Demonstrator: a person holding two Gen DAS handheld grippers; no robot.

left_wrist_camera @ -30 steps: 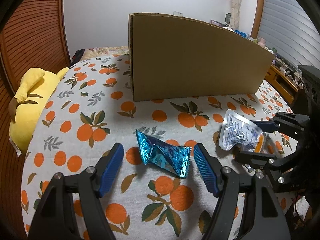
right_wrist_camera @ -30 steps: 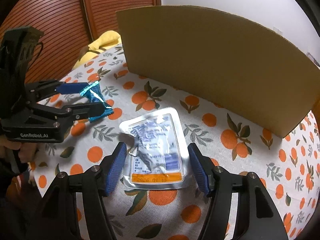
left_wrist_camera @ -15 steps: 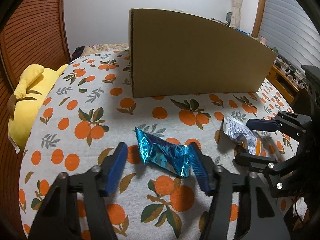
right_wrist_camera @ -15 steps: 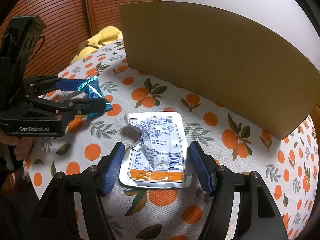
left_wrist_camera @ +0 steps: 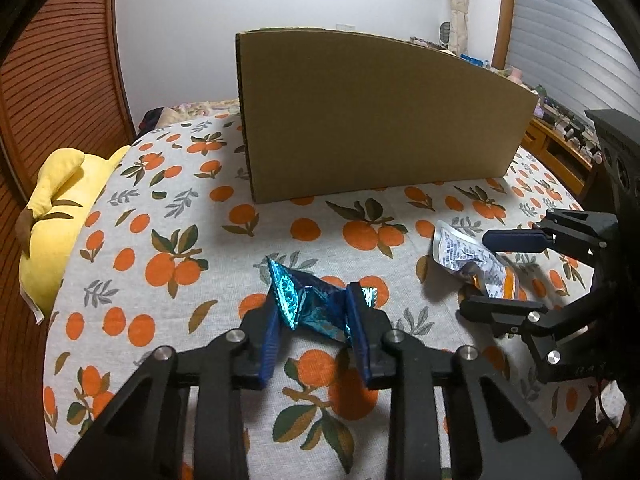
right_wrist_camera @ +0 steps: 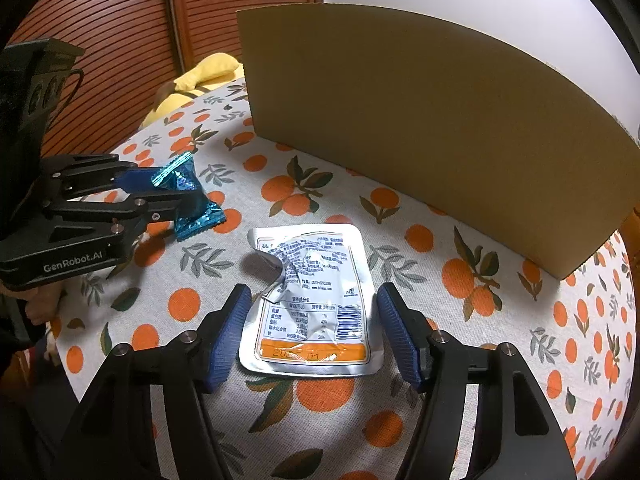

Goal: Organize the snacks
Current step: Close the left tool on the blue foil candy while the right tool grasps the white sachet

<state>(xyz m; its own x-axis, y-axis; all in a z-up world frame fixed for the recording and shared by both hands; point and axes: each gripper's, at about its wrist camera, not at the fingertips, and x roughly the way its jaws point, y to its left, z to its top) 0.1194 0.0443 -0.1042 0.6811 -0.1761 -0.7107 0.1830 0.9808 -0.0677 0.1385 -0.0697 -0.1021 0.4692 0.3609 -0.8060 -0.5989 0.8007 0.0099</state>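
A shiny blue snack wrapper [left_wrist_camera: 310,304] lies on the orange-print cloth, and my left gripper [left_wrist_camera: 314,320] is shut on it, its blue pads pressing both sides. The right wrist view shows the same grip [right_wrist_camera: 160,196] on the wrapper [right_wrist_camera: 196,210]. A crumpled silver pouch with an orange stripe [right_wrist_camera: 310,300] lies flat between the jaws of my open right gripper [right_wrist_camera: 312,320], which do not touch it. In the left wrist view the pouch [left_wrist_camera: 472,264] sits between the right gripper's fingers [left_wrist_camera: 496,272].
A tall brown cardboard box [left_wrist_camera: 380,120] stands behind the snacks; it also fills the back of the right wrist view [right_wrist_camera: 432,120]. A yellow plush toy [left_wrist_camera: 56,216] lies at the left edge of the cloth. A wooden slatted door [right_wrist_camera: 120,48] is behind.
My left gripper has closed from wide open onto the blue wrapper. My right gripper stays open and has shifted slightly around the silver pouch.
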